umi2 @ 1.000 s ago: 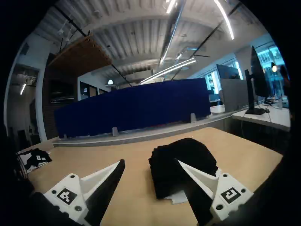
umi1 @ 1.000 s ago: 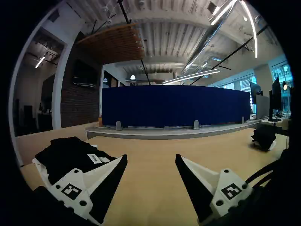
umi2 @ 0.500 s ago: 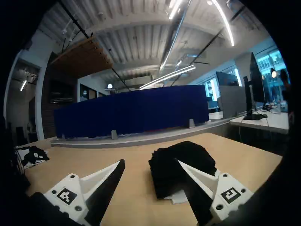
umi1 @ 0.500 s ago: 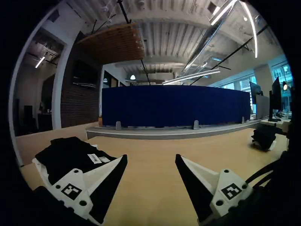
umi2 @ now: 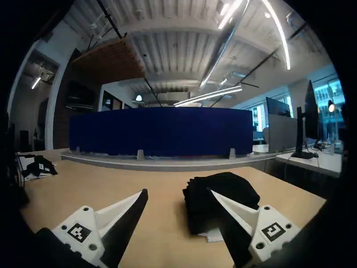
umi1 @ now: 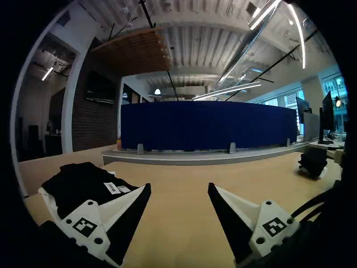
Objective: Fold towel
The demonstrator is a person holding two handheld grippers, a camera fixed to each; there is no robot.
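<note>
The left claw (umi1: 178, 186) is spread wide with nothing between its fingers, hovering low over the wooden table (umi1: 178, 223). A loosely laid black towel (umi1: 82, 185) lies just ahead of the claw's left finger and out to that side, partly hidden behind the finger. It rests on a white sheet (umi1: 47, 196), with a white tag (umi1: 112, 188) facing up near the fingertip. Its long axis seems to run slantwise, from near the left finger away toward the far left, though the heap is too rumpled to be sure. The right claw (umi2: 176, 192) is likewise spread and holds nothing. A folded stack (umi2: 223, 192) of black cloth sits directly ahead of its right finger, which covers the stack's near corner. The layered edges face the gap between the fingers, and the long side appears to run away from the claw. Beyond both claws, across the table, stands a blue partition (umi2: 160, 131). From the left claw, the same stack (umi1: 313, 161) lies well off to the right.
</note>
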